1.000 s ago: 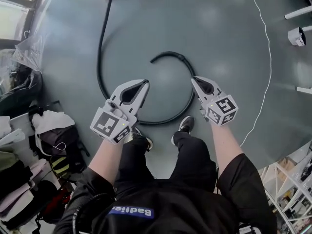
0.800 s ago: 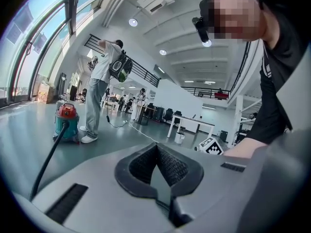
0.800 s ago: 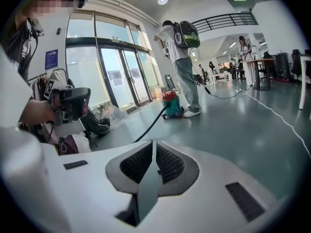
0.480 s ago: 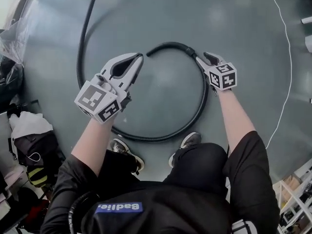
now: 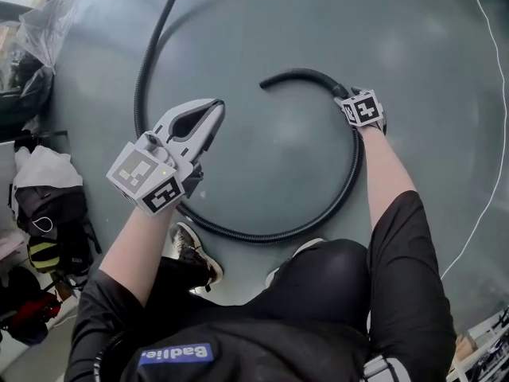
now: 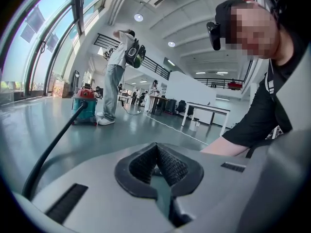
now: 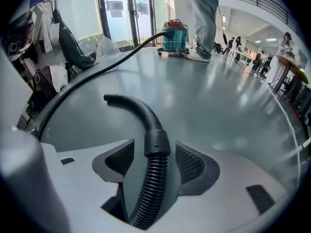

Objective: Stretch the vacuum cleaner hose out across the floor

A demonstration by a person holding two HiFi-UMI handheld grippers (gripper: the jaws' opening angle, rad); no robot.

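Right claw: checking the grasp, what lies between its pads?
The right gripper view shows the black ribbed vacuum hose between the right claw's pads; the claw has just been opening and its pads stand clear of it.

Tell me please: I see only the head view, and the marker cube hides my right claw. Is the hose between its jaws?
Observer: Yes. In the right gripper view the right claw stands open. Its jaws have just been opening, and the hose collar lies between the pads, untouched.
Operator: Where does the hose go? It leaves my picture at the top.
Observer: It runs across the floor to a teal vacuum cleaner, beside a standing person.
Operator: Does the left claw hold anything?
Observer: No. The left gripper view shows the left claw shut and empty.
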